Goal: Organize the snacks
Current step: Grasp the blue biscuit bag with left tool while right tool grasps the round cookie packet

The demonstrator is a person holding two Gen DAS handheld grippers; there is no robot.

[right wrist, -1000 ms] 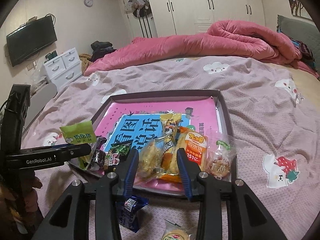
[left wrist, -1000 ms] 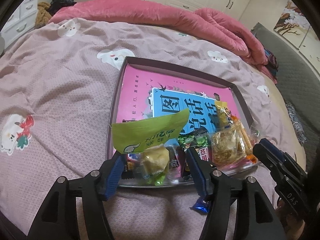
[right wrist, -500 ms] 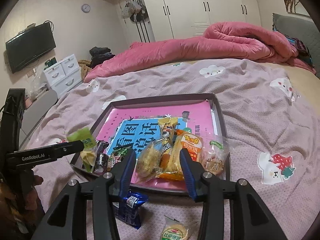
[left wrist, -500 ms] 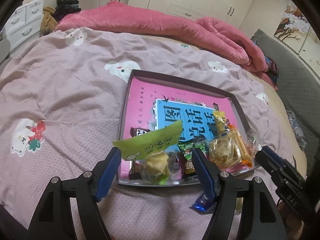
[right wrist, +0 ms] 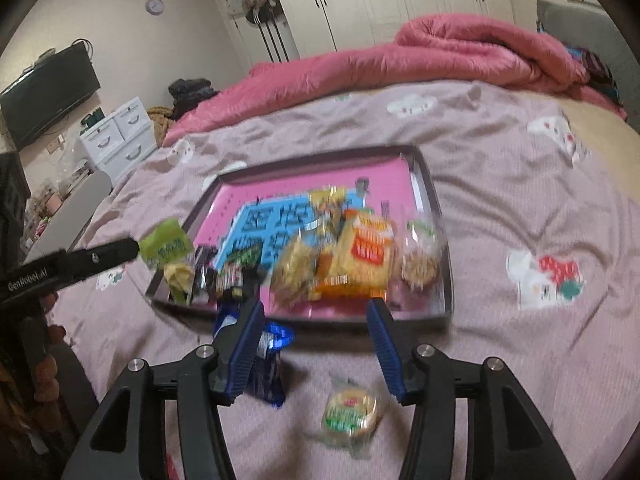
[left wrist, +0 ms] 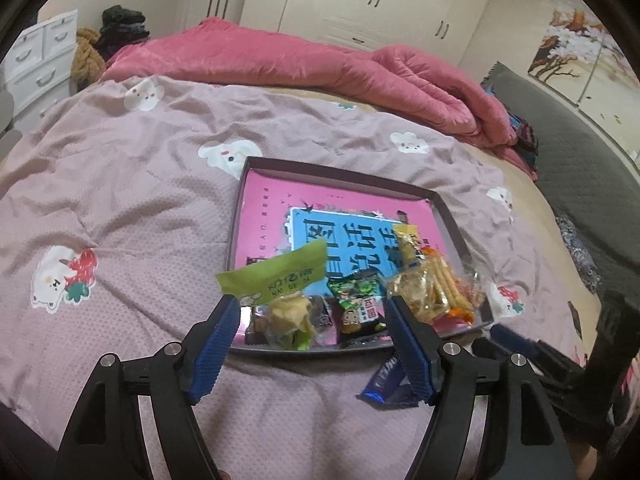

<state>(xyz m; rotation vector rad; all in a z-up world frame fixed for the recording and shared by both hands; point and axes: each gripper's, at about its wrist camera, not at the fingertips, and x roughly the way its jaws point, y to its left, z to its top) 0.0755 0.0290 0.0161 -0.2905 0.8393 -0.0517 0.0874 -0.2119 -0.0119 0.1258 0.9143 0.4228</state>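
Blue-padded right tongs (right wrist: pixel 314 346) opening, nothing between pads. Round green-labelled snack (right wrist: pixel 351 411) on bed sheet (right wrist: pixel 500 208), just below and inside tong gap, nearest to right hand. Blue wrapper (right wrist: pixel 268 364) beside left pad, long axis running toward tray (right wrist: pixel 434 200). Left tongs (left wrist: pixel 310 344) wide, empty, short of tray edge; green packet (left wrist: pixel 280 276) lies in tray beyond them. Versus one second back: left tongs stood around green packet, narrower; right tongs narrower, framing orange packet (right wrist: pixel 360 256).
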